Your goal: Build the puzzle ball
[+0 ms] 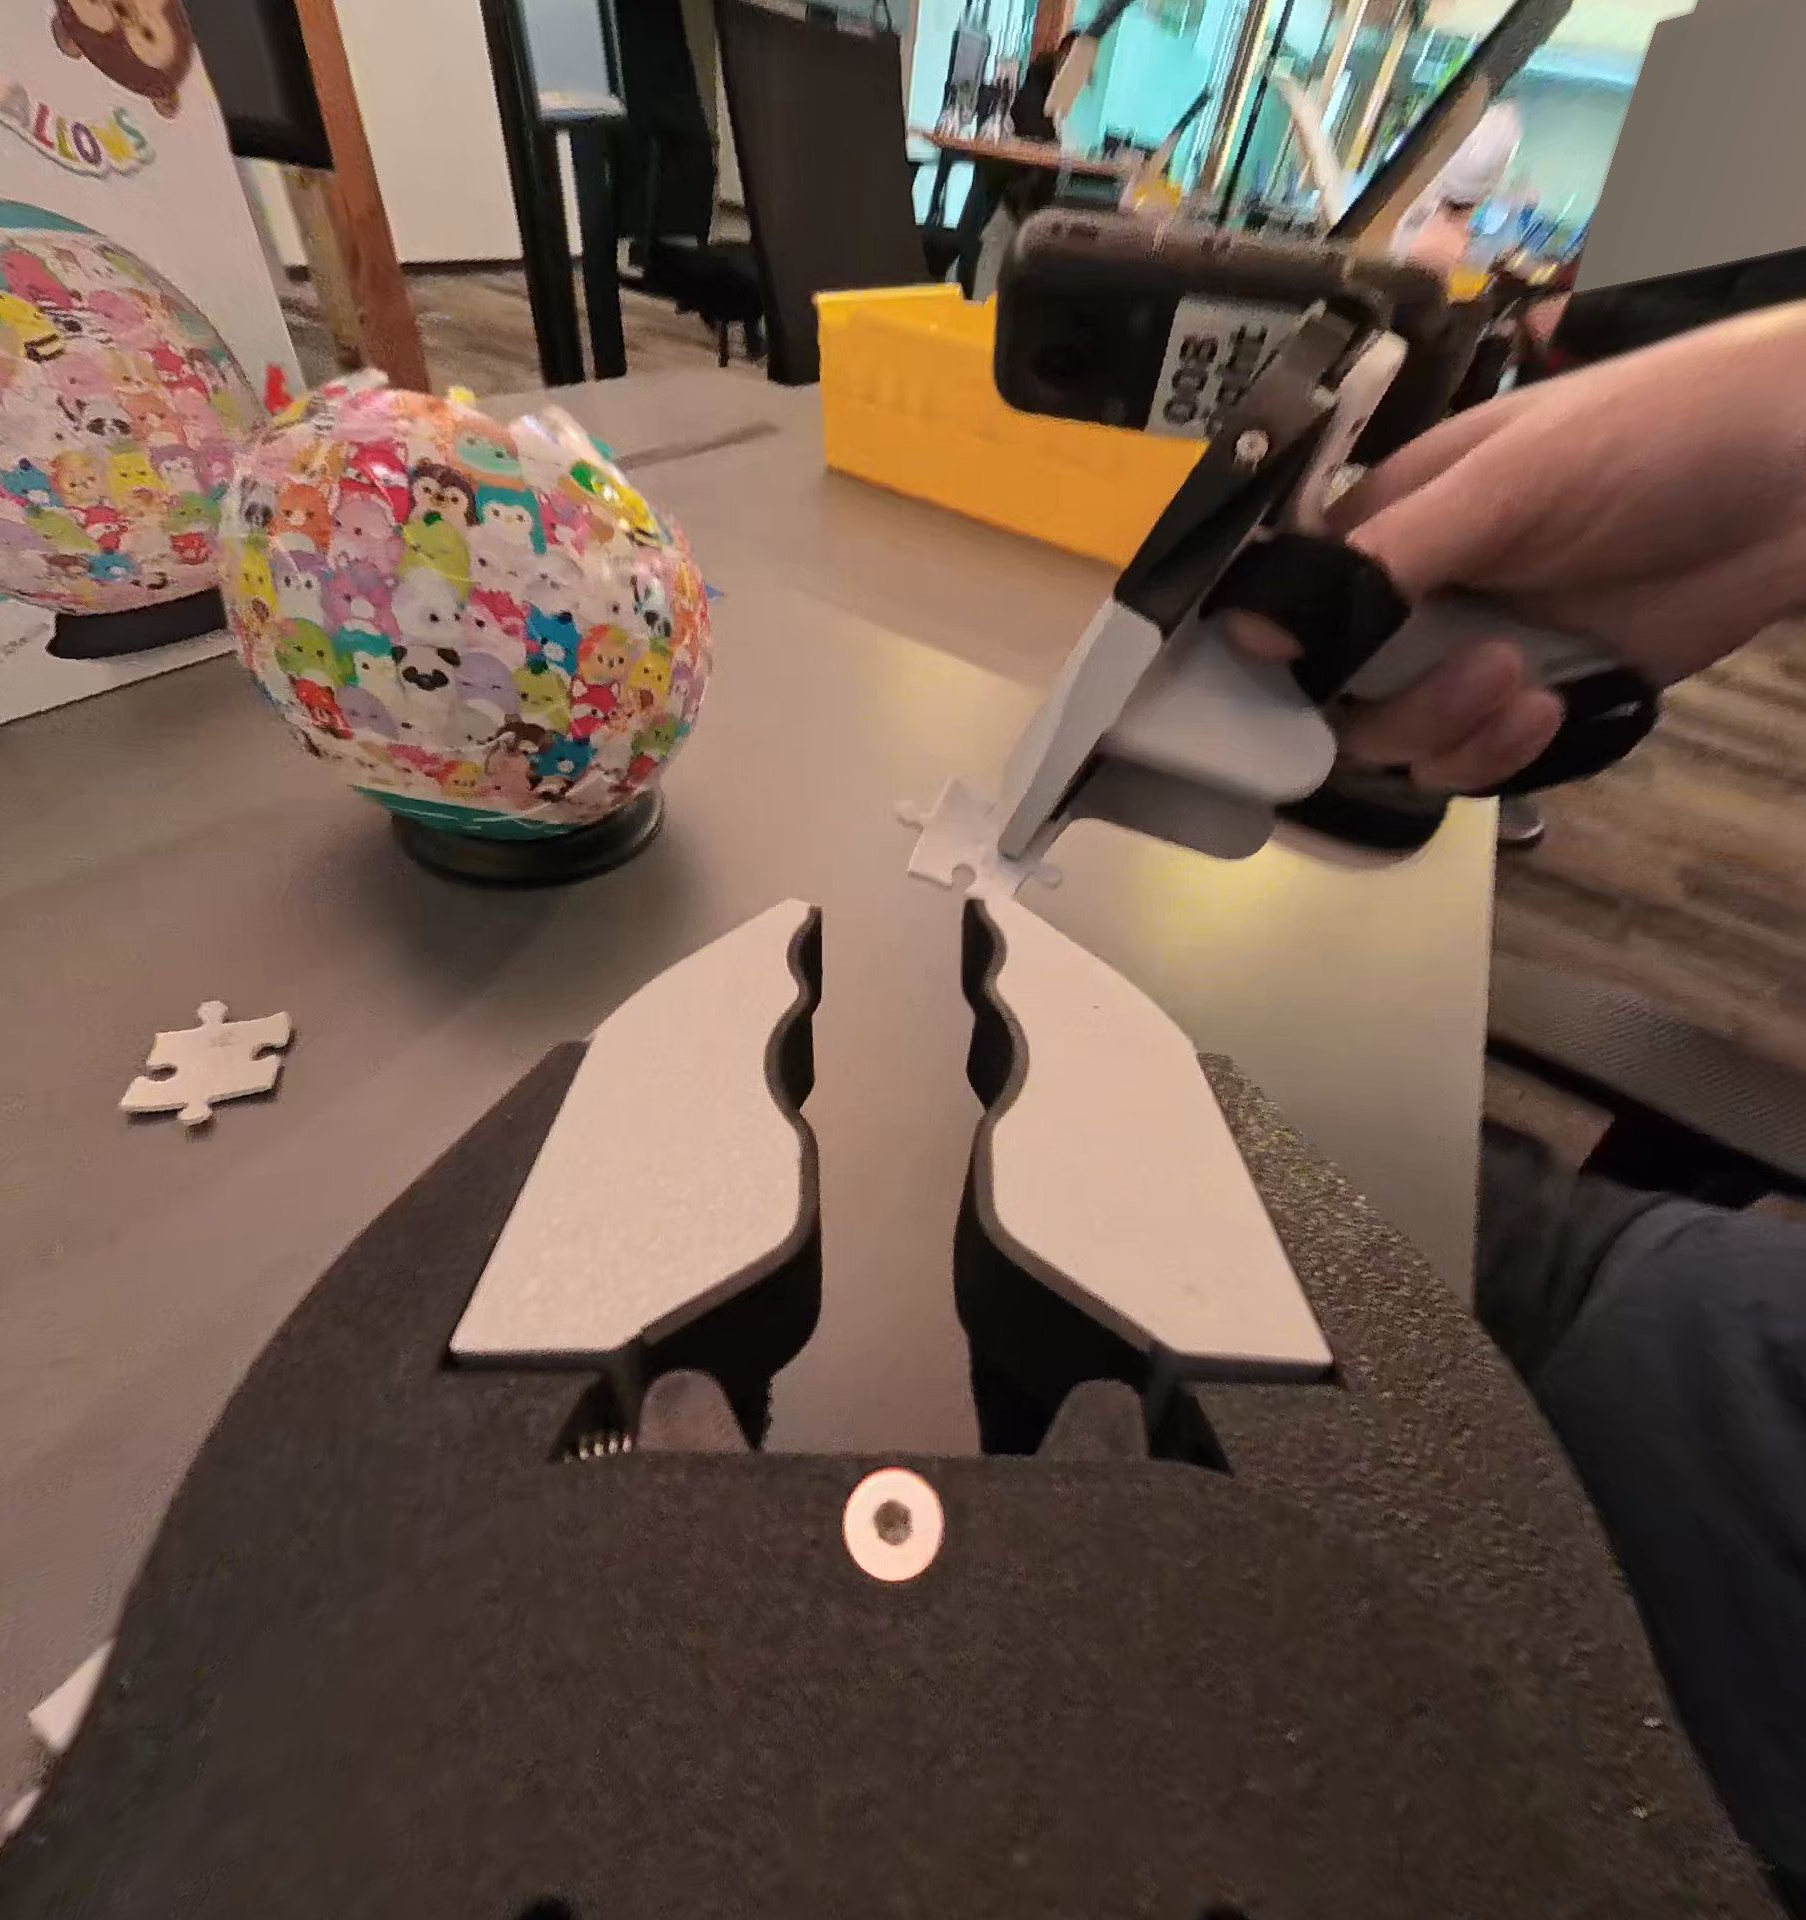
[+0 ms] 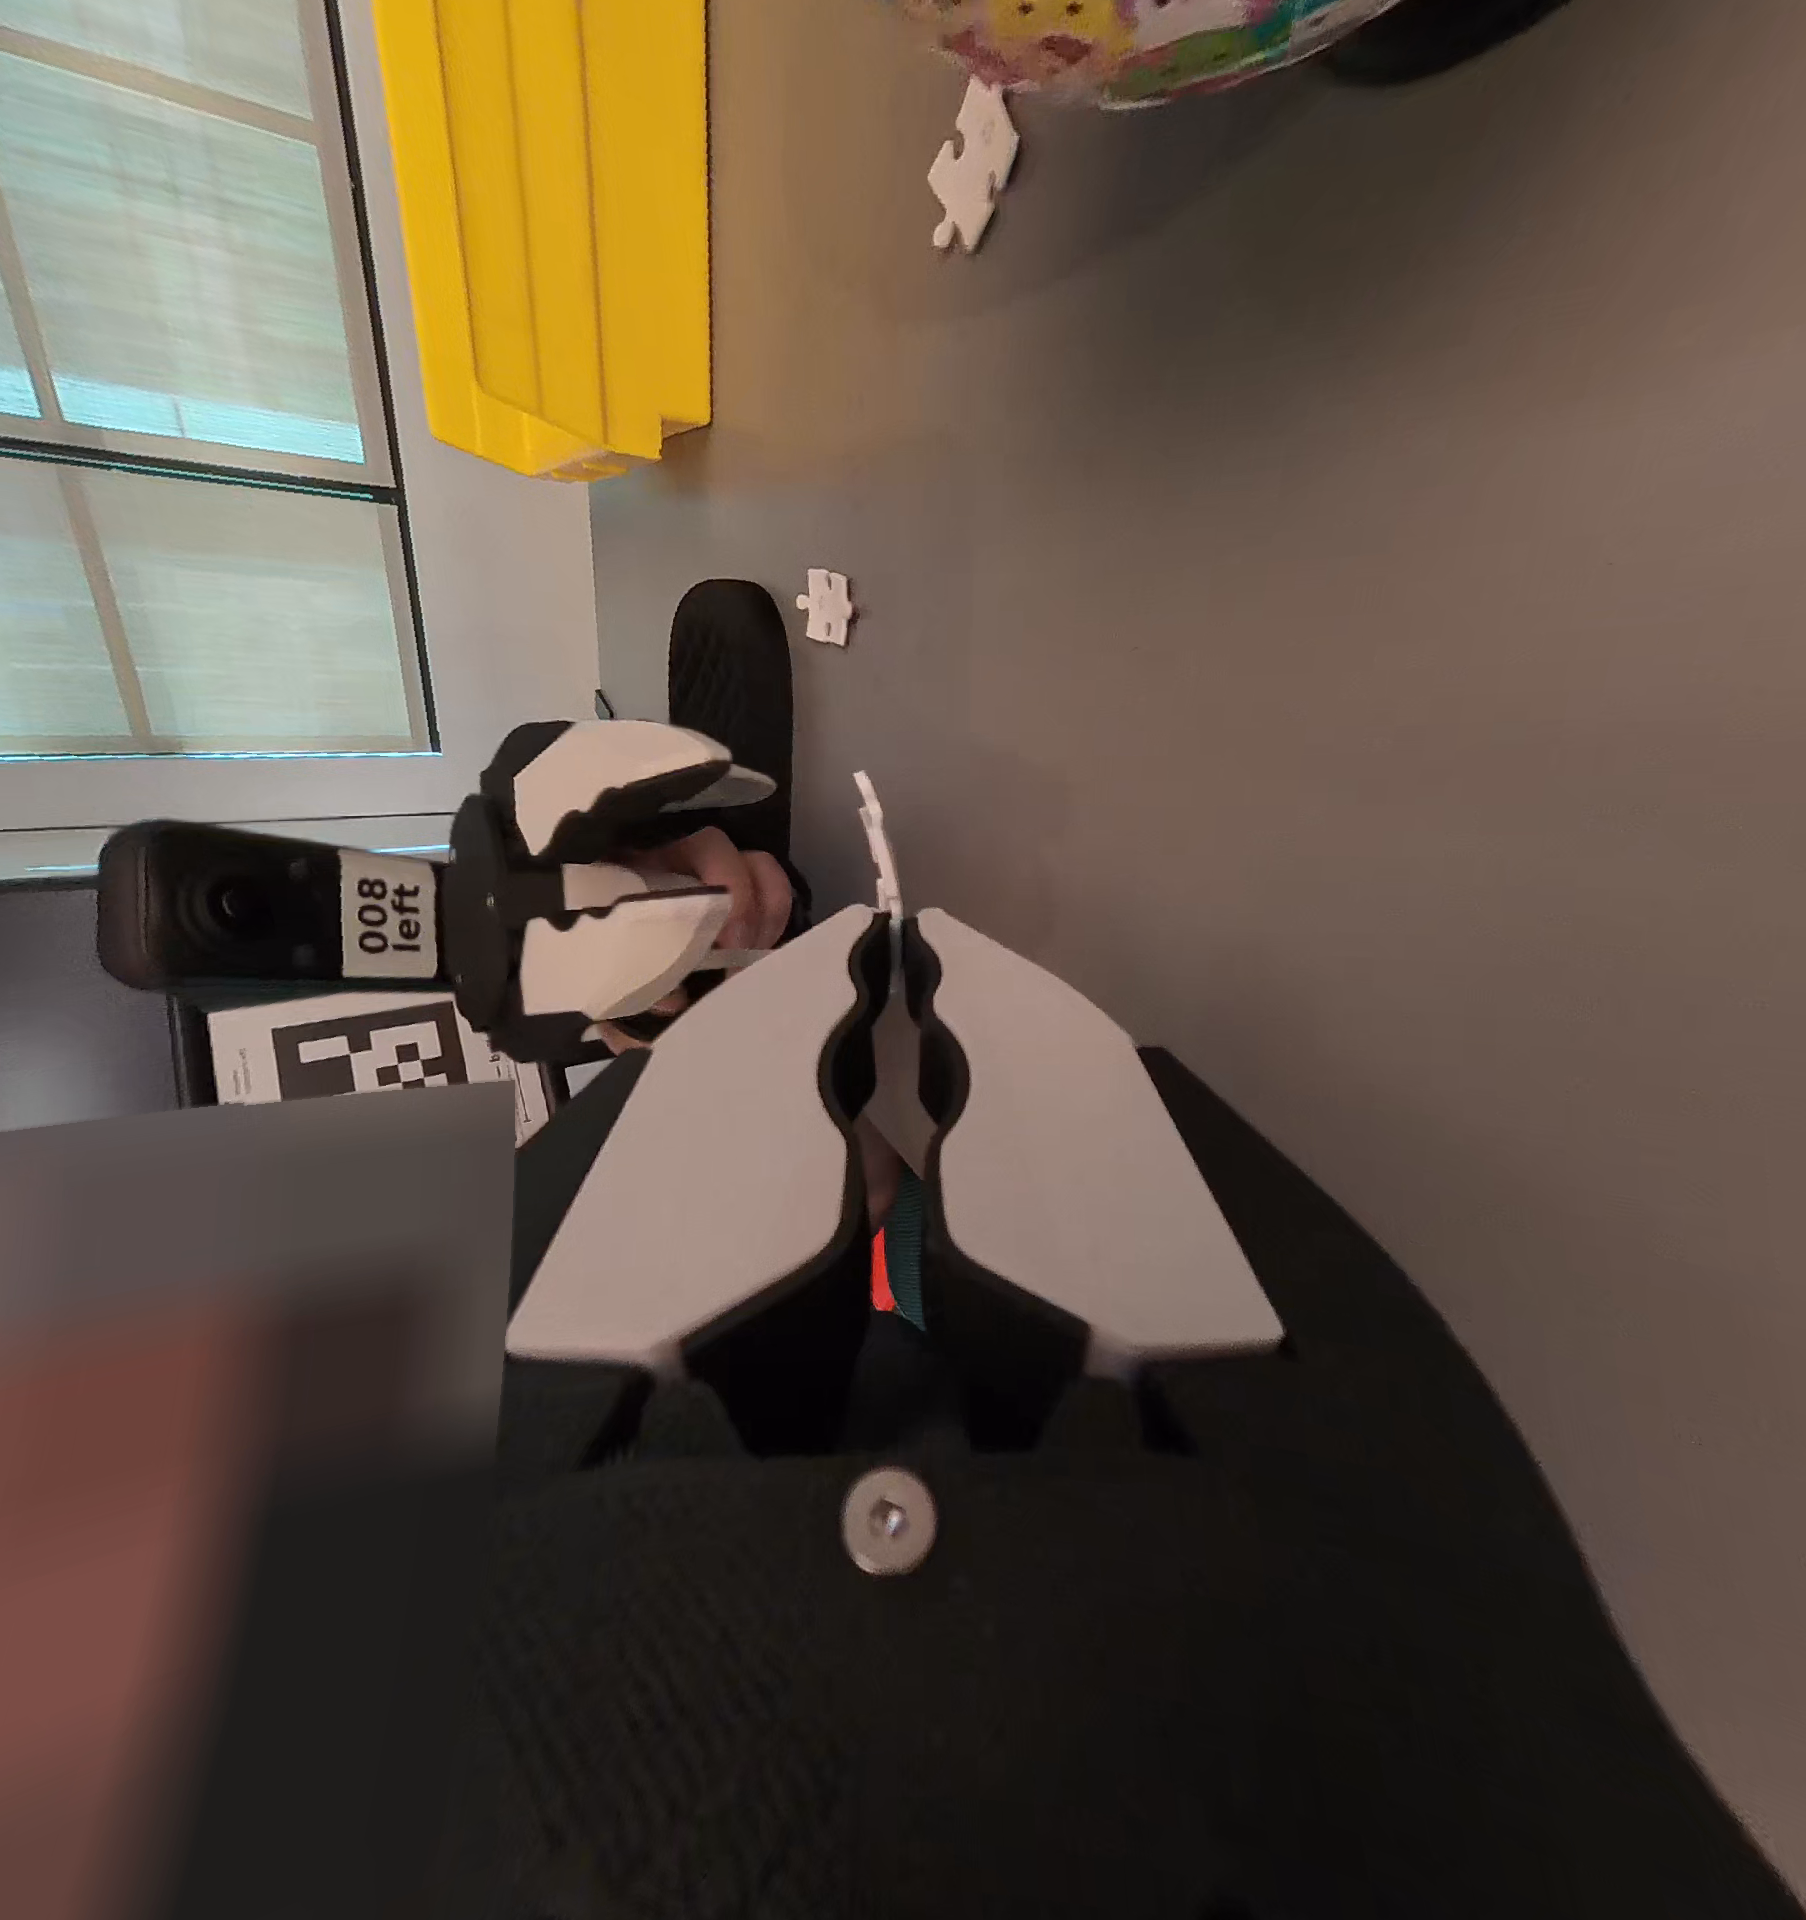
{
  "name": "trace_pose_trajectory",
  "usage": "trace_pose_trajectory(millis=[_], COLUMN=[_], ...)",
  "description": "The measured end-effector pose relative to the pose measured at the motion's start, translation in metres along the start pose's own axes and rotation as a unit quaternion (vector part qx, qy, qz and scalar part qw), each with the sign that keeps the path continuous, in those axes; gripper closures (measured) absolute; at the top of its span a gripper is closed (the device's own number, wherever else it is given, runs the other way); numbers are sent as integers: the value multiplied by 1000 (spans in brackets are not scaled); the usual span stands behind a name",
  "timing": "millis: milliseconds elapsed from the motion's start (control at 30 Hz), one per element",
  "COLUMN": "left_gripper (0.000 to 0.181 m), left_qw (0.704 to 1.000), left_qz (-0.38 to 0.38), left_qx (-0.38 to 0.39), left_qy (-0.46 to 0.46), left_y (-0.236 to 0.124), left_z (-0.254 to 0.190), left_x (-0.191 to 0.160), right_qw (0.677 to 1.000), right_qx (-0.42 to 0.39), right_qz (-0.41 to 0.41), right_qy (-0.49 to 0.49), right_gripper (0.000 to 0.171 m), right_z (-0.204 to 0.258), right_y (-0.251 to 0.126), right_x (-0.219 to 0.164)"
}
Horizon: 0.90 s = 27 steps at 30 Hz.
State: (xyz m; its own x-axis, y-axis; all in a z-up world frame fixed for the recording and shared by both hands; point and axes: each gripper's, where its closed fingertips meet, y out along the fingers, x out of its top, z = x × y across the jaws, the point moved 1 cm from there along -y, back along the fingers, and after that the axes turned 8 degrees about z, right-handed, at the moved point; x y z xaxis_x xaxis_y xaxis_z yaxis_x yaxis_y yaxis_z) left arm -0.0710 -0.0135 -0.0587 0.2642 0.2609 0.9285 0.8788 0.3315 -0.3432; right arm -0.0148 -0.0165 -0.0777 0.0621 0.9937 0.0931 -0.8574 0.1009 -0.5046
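The colourful puzzle ball (image 1: 463,623) stands on a black stand (image 1: 530,842) at the left of the grey table, with a gap in its top. My right gripper (image 2: 894,920) is shut on a white puzzle piece (image 2: 881,842), which sticks out past the fingertips. In the left wrist view this gripper (image 1: 1018,842) holds the piece (image 1: 951,842) low at the table surface. I cannot tell whether the piece touches the table. My left gripper (image 1: 891,920) is open and empty, with its tips just short of that piece; it also shows in the right wrist view (image 2: 618,883).
A loose white piece (image 1: 208,1060) lies left of my left gripper. Two loose pieces show in the right wrist view (image 2: 972,166) (image 2: 826,608). A yellow bin (image 1: 982,436) stands at the back. The puzzle's box (image 1: 47,416) stands behind the ball. There is about 5 cm between the tips of the two grippers.
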Motion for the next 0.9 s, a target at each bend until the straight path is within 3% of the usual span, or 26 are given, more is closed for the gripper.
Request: trace_pose_trajectory(millis=[100,233,433,633,767,900], left_gripper=[157,156,134,150,165,168], left_qw=[1000,997,985,948,926,905], left_qz=[-8,19,14,50,67,59], left_qx=[-12,14,33,59,70,107], left_qy=[-1,74,167,310,366,407], left_y=[-4,0,11,33,46,56], left_z=[-1,-5,-28,-51,-61,-68], left_x=[2,-5,7,14,12,17], right_qw=[1000,1000,999,992,987,985], right_qx=[-1,0,25,79,101,104], right_qz=[1,4,-11,34,44,36], right_qy=[-3,-6,21,89,119,129], right_gripper=[169,168,168,168,169,168], right_z=[5,8,10,13,12,6], right_y=[6,6,-9,-15,-27,-40], right_x=[-1,-1,5,-14,-23,-25])
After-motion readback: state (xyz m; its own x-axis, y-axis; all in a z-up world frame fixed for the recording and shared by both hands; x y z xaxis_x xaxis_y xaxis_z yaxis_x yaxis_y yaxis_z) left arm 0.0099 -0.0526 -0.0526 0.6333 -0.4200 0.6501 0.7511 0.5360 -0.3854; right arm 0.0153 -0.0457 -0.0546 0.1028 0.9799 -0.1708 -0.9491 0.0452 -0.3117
